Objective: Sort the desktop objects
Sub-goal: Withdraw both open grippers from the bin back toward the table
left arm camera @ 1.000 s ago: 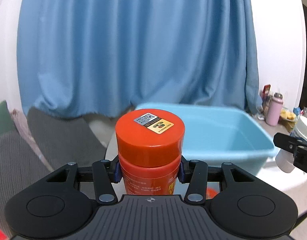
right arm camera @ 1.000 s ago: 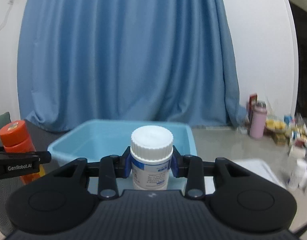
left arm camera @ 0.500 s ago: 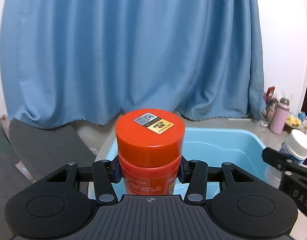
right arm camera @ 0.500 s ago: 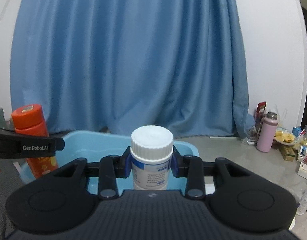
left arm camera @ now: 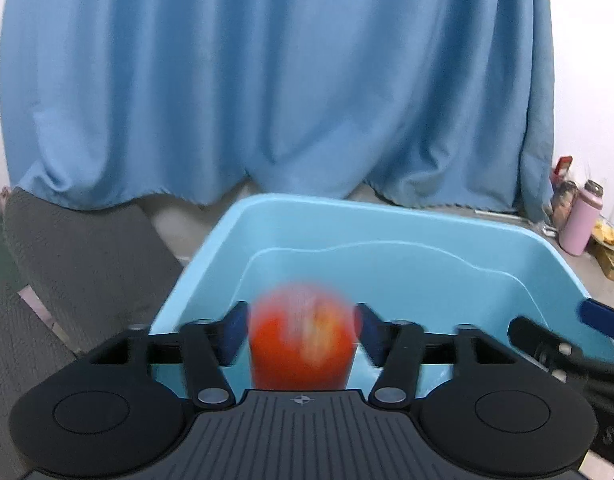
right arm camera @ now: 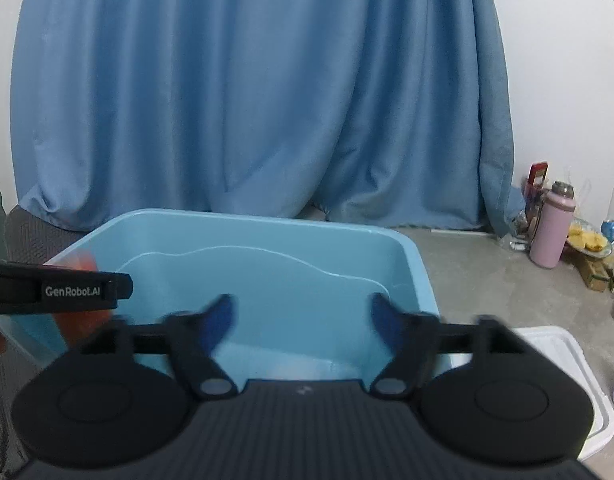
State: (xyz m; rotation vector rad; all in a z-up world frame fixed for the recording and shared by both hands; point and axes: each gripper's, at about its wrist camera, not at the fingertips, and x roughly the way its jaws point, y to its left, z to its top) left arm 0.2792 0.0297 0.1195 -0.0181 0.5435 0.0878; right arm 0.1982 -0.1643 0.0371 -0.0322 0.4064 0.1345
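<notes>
Blurred orange jar [left arm camera: 303,336] over smooth plastic tub [left arm camera: 407,216]

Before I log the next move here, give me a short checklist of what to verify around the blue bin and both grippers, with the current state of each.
1. Left gripper open: ok, its pads stand clear of the blurred orange bottle.
2. Orange bottle over the blue bin: ok, the bin shows behind it.
3. Orange bottle at rest: not ok, it is motion-blurred.
4. Right gripper empty: ok, jaws wide apart, nothing between them.
5. White bottle landed in the bin: cannot tell; only a pale smear shows on the bin floor.
6. Grippers apart: ok, the left one is at the right view's left edge.
</notes>
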